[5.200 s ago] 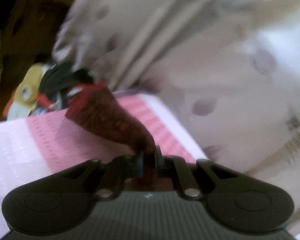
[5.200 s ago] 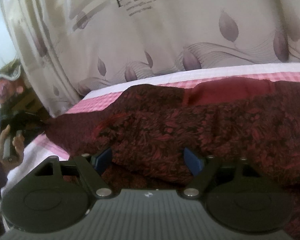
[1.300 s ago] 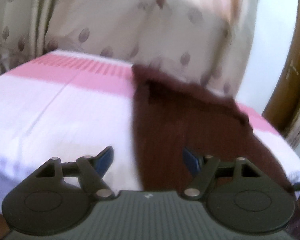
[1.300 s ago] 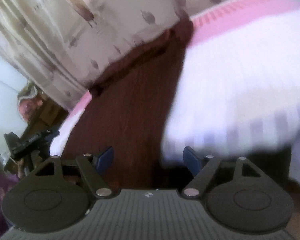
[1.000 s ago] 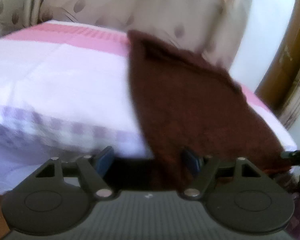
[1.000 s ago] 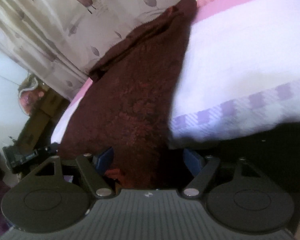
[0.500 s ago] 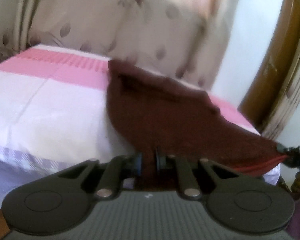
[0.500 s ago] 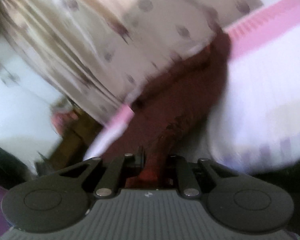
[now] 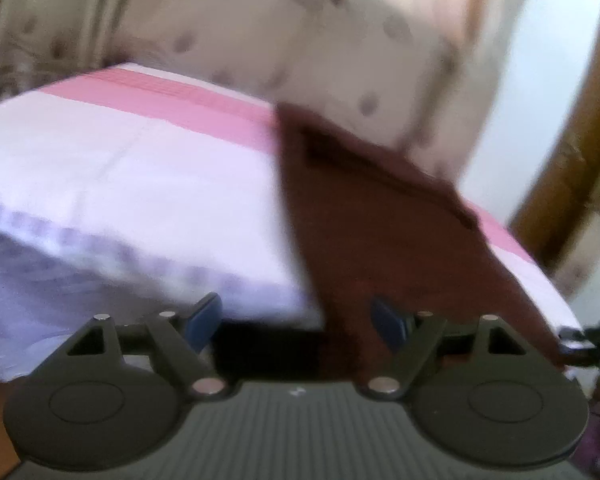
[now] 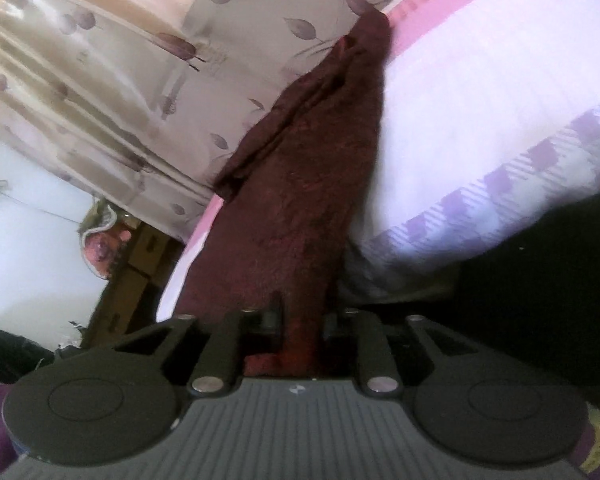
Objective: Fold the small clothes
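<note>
Bed [image 9: 132,184] filling left of frame; dark red garment [image 9: 380,232] draped over its near edge, right of centre; could slide off; left tongs [image 9: 300,320] released, widening; right tongs [image 10: 300,326] loosening, cloth between.

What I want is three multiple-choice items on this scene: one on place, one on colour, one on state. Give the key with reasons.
1. Where does the garment lie?
A. on the pink-and-white sheet
B. on the floor
C. on a chair

2. What colour is the garment?
A. blue
B. dark maroon
C. yellow

3. How does it lie?
A. rolled into a ball
B. spread flat, near end over the sheet's edge
C. hung on a hanger

Key: A, sheet shows on both sides of it; B, both views show dark red-brown cloth; B, it runs flat toward the cameras.
</note>
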`<state>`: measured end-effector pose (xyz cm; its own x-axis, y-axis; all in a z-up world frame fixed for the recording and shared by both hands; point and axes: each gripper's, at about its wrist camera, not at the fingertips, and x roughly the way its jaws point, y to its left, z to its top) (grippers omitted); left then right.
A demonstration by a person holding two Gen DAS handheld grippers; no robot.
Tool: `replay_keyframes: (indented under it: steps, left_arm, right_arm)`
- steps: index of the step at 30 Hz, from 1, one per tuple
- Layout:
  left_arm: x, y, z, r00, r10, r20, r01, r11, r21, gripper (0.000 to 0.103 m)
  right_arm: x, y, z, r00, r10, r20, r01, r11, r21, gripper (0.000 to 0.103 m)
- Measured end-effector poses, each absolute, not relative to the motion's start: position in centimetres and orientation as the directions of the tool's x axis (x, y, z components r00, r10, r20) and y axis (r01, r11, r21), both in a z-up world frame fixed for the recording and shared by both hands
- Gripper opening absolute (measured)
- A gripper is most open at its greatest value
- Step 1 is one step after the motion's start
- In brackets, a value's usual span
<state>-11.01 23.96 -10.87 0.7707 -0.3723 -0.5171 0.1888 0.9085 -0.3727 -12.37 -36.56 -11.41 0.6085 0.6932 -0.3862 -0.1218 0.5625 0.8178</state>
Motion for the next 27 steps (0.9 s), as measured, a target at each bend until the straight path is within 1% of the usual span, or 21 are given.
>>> replay_keyframes:
  steps: [1, 2, 6, 7, 8, 9, 10, 11, 12, 13, 14, 15, 17, 18, 19, 20, 21, 22, 25, 27]
  left_arm:
    - [-10.4, 23.3, -11.0, 0.757, -0.394, -0.522, 0.217, 0.905, -0.367, 0.081]
    - [-9.9, 22.6, -11.3, 0.744, -0.401, -0.534, 0.232, 0.905, -0.356, 0.081]
    - [-7.5, 19.4, -12.9, 0.652, -0.463, -0.601, 0.298, 0.885, -0.358, 0.081]
    - [-7.0, 18.8, -13.3, 0.628, -0.463, -0.625, 0.298, 0.885, -0.357, 0.079]
    - [-6.9, 18.1, -13.4, 0.633, -0.438, -0.639, 0.291, 0.899, -0.327, 0.066]
    - [-7.1, 17.4, -13.2, 0.654, -0.394, -0.647, 0.299, 0.919, -0.257, 0.049]
    - [-7.2, 16.9, -13.0, 0.653, -0.366, -0.664, 0.308, 0.928, -0.208, 0.016]
    - [-7.2, 17.0, -12.9, 0.642, -0.369, -0.672, 0.308, 0.927, -0.215, 0.013]
    - [-7.4, 17.5, -12.6, 0.637, -0.384, -0.668, 0.294, 0.922, -0.251, 0.011]
    - [-7.7, 18.0, -12.0, 0.644, -0.391, -0.657, 0.276, 0.921, -0.277, 0.010]
    - [-8.2, 18.4, -11.2, 0.659, -0.393, -0.641, 0.267, 0.919, -0.290, 0.010]
    - [-8.8, 18.9, -10.0, 0.681, -0.416, -0.603, 0.270, 0.908, -0.321, 0.010]
    - [-9.7, 19.8, -8.0, 0.721, -0.446, -0.530, 0.276, 0.887, -0.371, 0.010]
    - [-9.8, 19.7, -7.6, 0.730, -0.441, -0.522, 0.278, 0.890, -0.362, 0.011]
    - [-9.6, 19.5, -7.8, 0.728, -0.418, -0.544, 0.275, 0.904, -0.326, 0.011]
    - [-9.3, 19.3, -8.4, 0.709, -0.403, -0.579, 0.261, 0.912, -0.315, 0.011]
    - [-9.3, 19.3, -8.9, 0.689, -0.420, -0.590, 0.258, 0.903, -0.343, 0.011]
    - [-9.5, 19.4, -9.2, 0.677, -0.442, -0.589, 0.264, 0.892, -0.367, 0.011]
    - [-10.4, 18.8, -9.4, 0.692, -0.415, -0.591, 0.274, 0.908, -0.317, 0.011]
    - [-10.5, 19.0, -8.9, 0.691, -0.447, -0.568, 0.286, 0.891, -0.354, 0.010]
  right_arm:
    - [-12.4, -36.8, -11.4, 0.620, 0.677, -0.398, -0.111, 0.578, 0.809, 0.057]
    - [-12.3, -36.5, -11.4, 0.629, 0.661, -0.410, -0.102, 0.592, 0.800, 0.065]
    - [-11.4, -36.6, -12.3, 0.629, 0.645, -0.434, -0.066, 0.601, 0.797, 0.066]
    - [-11.3, -36.4, -12.6, 0.626, 0.643, -0.442, -0.071, 0.610, 0.789, 0.066]
    - [-10.9, -36.1, -12.8, 0.621, 0.640, -0.452, -0.075, 0.623, 0.779, 0.065]
    - [-10.7, -35.7, -12.8, 0.616, 0.638, -0.462, -0.080, 0.634, 0.769, 0.065]
    - [-10.5, -35.2, -12.8, 0.604, 0.647, -0.466, -0.093, 0.637, 0.765, 0.064]
    - [-10.3, -34.7, -12.7, 0.576, 0.667, -0.473, -0.117, 0.640, 0.760, 0.047]
    - [-10.2, -34.0, -12.4, 0.545, 0.677, -0.494, -0.140, 0.655, 0.743, 0.033]
    - [-10.4, -33.4, -12.2, 0.529, 0.673, -0.517, -0.155, 0.675, 0.721, 0.016]
    - [-10.8, -33.2, -11.7, 0.528, 0.673, -0.518, -0.176, 0.683, 0.709, 0.016]
    - [-11.2, -33.2, -11.0, 0.534, 0.684, -0.498, -0.200, 0.674, 0.712, 0.015]
    - [-12.1, -34.2, -8.9, 0.584, 0.702, -0.409, -0.227, 0.624, 0.748, 0.015]
    - [-12.3, -34.9, -7.9, 0.605, 0.712, -0.355, -0.243, 0.590, 0.770, 0.015]
    - [-12.5, -35.3, -7.3, 0.620, 0.715, -0.322, -0.259, 0.574, 0.777, 0.015]
    - [-12.5, -35.6, -6.8, 0.626, 0.714, -0.312, -0.273, 0.576, 0.770, 0.015]
    - [-12.5, -35.7, -6.9, 0.620, 0.714, -0.325, -0.273, 0.584, 0.764, 0.015]
    - [-12.4, -35.7, -7.4, 0.606, 0.720, -0.337, -0.253, 0.576, 0.777, 0.015]
    - [-13.4, -35.8, -8.4, 0.586, 0.736, -0.338, -0.218, 0.545, 0.810, 0.015]
    - [-14.1, -35.6, -8.0, 0.591, 0.736, -0.329, -0.219, 0.539, 0.813, 0.015]
